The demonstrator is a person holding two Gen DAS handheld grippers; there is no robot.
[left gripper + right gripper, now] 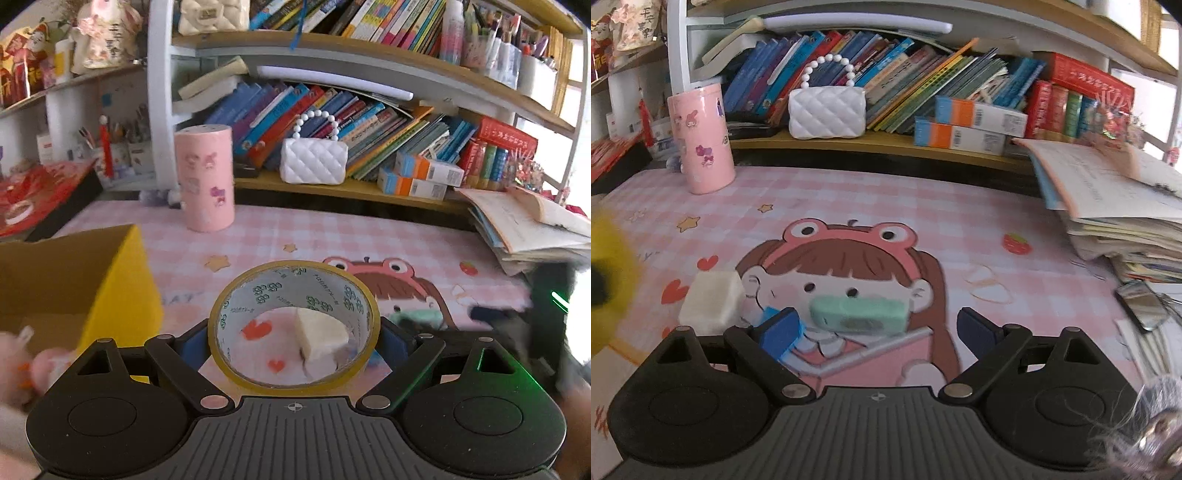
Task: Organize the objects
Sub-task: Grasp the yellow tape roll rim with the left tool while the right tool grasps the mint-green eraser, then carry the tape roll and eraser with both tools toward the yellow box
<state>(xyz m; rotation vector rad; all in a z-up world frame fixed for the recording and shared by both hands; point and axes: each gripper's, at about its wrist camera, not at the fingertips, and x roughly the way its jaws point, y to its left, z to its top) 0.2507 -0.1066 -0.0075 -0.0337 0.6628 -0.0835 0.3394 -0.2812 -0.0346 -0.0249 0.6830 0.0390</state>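
Nearest the left camera, the left tool (293, 332) is clenched on a yellow tape roll (293, 325), held above the table (332, 236), with the open cardboard box (74, 280) just to its left. I judge the step is carrying the roll to the box; next it must move left over the opening and release. Meanwhile the right tool (877, 328) is released, holding nothing, near the green eraser (858, 312) and beside a white block (711, 301).
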